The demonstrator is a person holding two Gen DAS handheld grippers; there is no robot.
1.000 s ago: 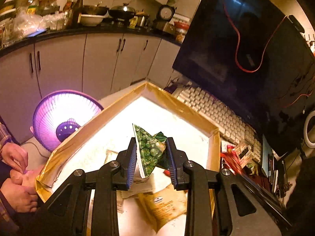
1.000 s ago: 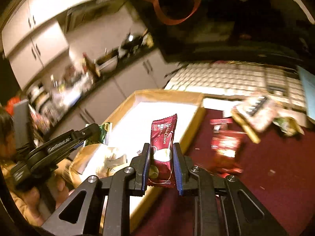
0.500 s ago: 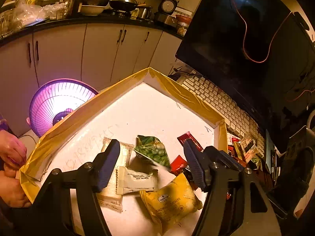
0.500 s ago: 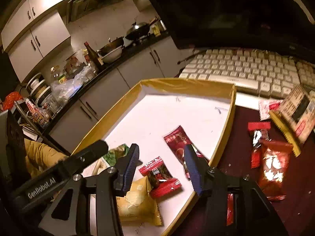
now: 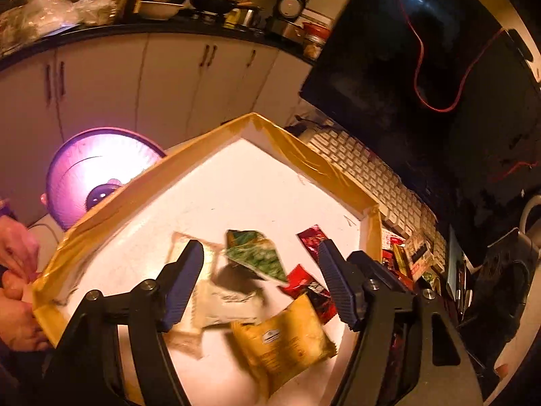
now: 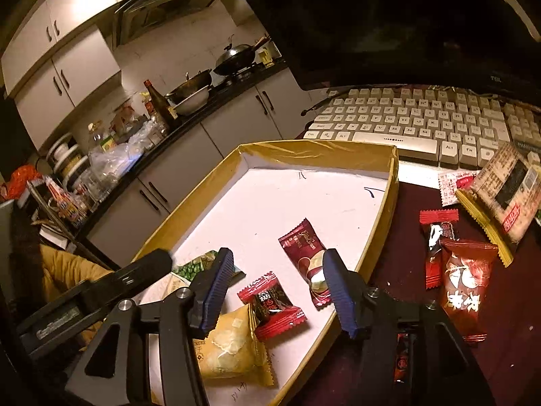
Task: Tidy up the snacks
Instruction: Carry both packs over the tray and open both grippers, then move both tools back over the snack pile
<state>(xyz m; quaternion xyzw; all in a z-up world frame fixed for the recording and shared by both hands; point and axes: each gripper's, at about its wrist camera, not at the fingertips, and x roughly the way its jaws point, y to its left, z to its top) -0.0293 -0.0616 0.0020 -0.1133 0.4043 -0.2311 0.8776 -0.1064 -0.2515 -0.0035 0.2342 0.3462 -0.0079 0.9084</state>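
A shallow white box with a tan taped rim (image 5: 304, 155) (image 6: 314, 150) holds several snacks. My left gripper (image 5: 262, 280) is open and empty above a green pea packet (image 5: 258, 258) lying in the box. My right gripper (image 6: 277, 287) is open and empty above the box; a dark red bar (image 6: 306, 260) lies just beyond it. A red candy (image 6: 274, 306) and a yellow cracker bag (image 6: 230, 348) (image 5: 282, 341) lie near it. Pale packets (image 5: 223, 299) lie under the left gripper.
Several more snacks lie on the maroon table right of the box: a red packet (image 6: 465, 284), a thin dark red stick (image 6: 436, 237) and a tan cracker pack (image 6: 507, 189). A white keyboard (image 6: 422, 121) and dark monitor (image 5: 422, 77) stand behind. A pink fan (image 5: 98, 165) is left.
Both grippers opened. The left one let the green pea packet fall into the box; the right one let go of the dark red bar, which now lies in the box.
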